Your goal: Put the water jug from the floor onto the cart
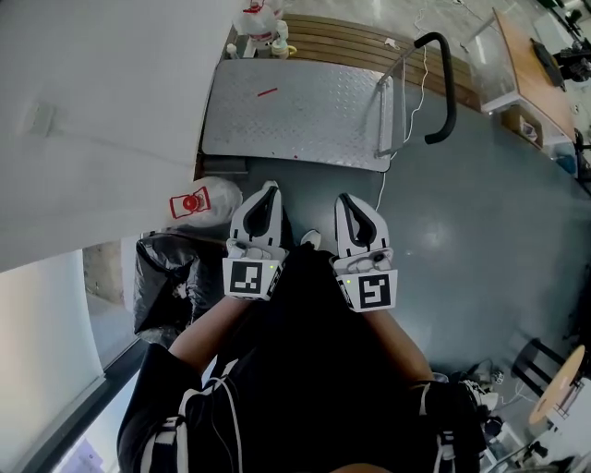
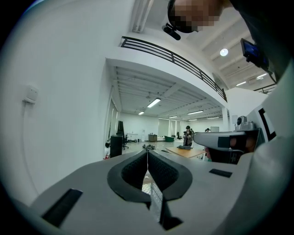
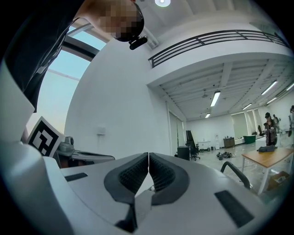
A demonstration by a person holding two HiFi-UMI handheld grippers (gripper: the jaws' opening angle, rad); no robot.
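A clear water jug with a red-and-white label lies on the grey floor by the white wall, just left of my left gripper. The cart's metal deck lies on the floor ahead of both grippers, with its black handle at the right end. My right gripper is held beside the left one, both pointing towards the cart. In the left gripper view the gripper has its jaws pressed together with nothing between them. In the right gripper view the gripper is likewise shut and empty, and the cart handle shows at the right.
A black plastic bag sits on the floor at the left, below the jug. A second clear jug with a red top stands beyond the cart's far edge, next to wooden slats. A table stands at the far right.
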